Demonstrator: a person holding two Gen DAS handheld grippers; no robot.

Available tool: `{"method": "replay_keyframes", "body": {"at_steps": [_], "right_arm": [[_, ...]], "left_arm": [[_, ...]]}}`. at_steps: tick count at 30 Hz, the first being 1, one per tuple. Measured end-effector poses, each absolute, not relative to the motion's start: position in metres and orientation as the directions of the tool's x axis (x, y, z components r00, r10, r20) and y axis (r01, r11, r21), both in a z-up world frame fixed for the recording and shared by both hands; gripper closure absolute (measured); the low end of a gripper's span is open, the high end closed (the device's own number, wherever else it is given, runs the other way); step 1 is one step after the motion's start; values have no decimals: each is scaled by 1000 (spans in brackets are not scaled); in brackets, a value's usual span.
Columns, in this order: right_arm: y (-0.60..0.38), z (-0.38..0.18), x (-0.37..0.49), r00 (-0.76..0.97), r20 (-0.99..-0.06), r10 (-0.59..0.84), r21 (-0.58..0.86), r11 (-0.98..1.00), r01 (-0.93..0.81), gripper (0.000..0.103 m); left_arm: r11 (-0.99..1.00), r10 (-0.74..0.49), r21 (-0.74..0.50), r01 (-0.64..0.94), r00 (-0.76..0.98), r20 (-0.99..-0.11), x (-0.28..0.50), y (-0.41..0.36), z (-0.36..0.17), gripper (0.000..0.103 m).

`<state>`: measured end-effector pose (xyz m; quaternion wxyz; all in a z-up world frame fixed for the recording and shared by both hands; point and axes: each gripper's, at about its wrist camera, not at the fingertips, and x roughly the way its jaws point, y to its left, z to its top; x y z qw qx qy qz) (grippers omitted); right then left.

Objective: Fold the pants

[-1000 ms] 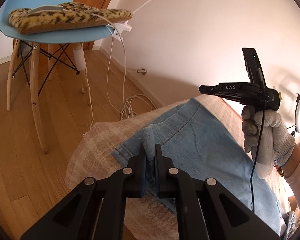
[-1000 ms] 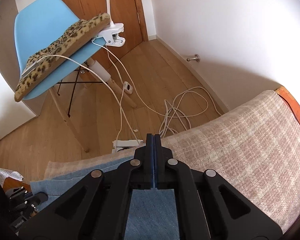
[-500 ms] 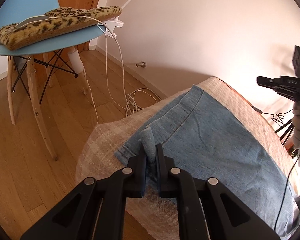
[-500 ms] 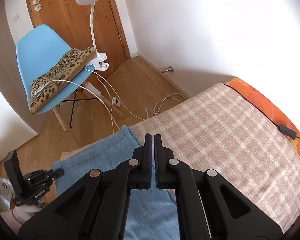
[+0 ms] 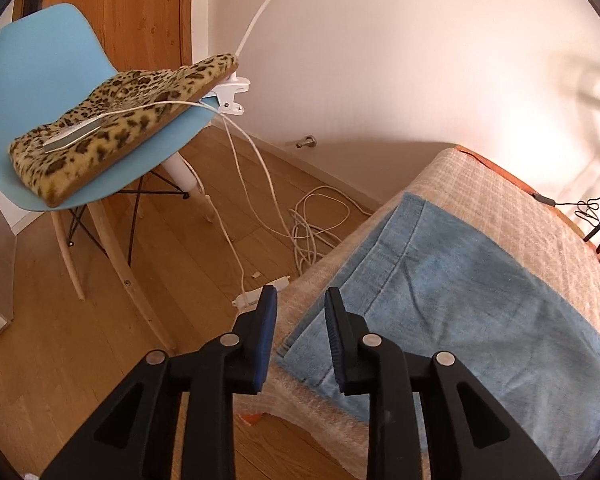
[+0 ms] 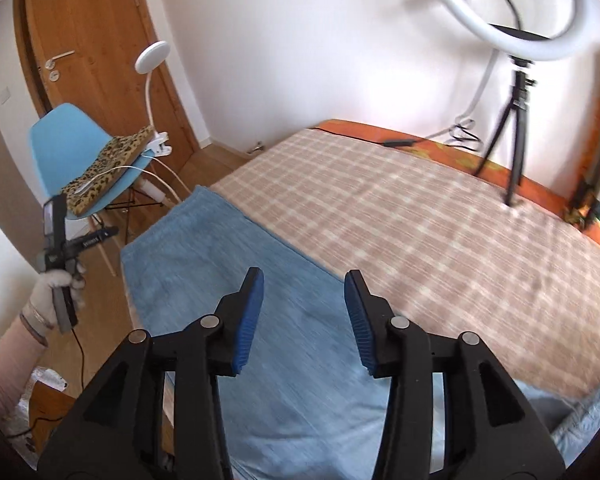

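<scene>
Light blue denim pants (image 5: 472, 304) lie flat along the near edge of a bed with a beige checked cover (image 6: 420, 216). My left gripper (image 5: 300, 300) is open and empty, just above the pants' near hem corner at the bed's end. My right gripper (image 6: 304, 284) is open and empty, hovering above the middle of the pants (image 6: 204, 264). The left gripper's body and the gloved hand holding it (image 6: 60, 280) show at the left of the right wrist view.
A blue chair (image 5: 40, 80) with a leopard-print cushion (image 5: 120, 120) and a clip lamp (image 6: 152, 56) stands on the wood floor beside the bed's end. White cables (image 5: 312, 224) lie on the floor. A ring light on a tripod (image 6: 512, 40) stands at the far side.
Both grippers opened. The left let go of the pants' hem corner, which now lies flat. The right gripper rose and pulled back, so more of the bed shows.
</scene>
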<state>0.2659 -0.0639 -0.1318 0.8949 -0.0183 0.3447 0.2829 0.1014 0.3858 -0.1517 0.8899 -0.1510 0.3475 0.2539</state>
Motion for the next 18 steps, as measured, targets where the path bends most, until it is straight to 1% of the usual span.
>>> {"method": "replay_keyframes", "body": {"at_steps": [2, 3, 4, 5, 6, 7, 8, 11, 13, 18], "right_arm": [[-100, -137, 255, 621, -638, 456, 182, 872, -454, 57], [-117, -139, 250, 630, -641, 439, 193, 886, -421, 52], [-135, -141, 243, 641, -642, 420, 200, 899, -389, 49], [-150, -144, 237, 654, -641, 402, 204, 911, -359, 45], [-163, -145, 231, 666, -639, 386, 208, 920, -333, 43], [-176, -147, 224, 677, -635, 371, 213, 927, -309, 43], [-189, -149, 218, 687, -632, 359, 221, 933, -284, 42], [-226, -153, 203, 717, -620, 320, 248, 946, -207, 32], [-251, -155, 195, 735, -611, 293, 266, 951, -158, 32], [-303, -156, 181, 774, -597, 211, 286, 957, -40, 29]], "left_arm": [[857, 304, -108, -504, 664, -683, 105, 376, -138, 81], [875, 275, -115, -471, 678, -682, 108, 368, -132, 77], [892, 240, -125, -433, 691, -682, 111, 360, -126, 67], [909, 193, -147, -390, 707, -680, 115, 351, -121, 62], [923, 144, -169, -345, 718, -681, 119, 341, -116, 53], [934, 96, -189, -302, 723, -684, 124, 331, -111, 48], [943, 51, -205, -260, 726, -686, 129, 319, -107, 48], [960, -76, -245, -134, 716, -694, 146, 277, -94, 48], [966, -145, -252, -56, 691, -708, 158, 245, -85, 48], [961, -276, -220, 167, 628, -727, 182, 152, -58, 48]]}}
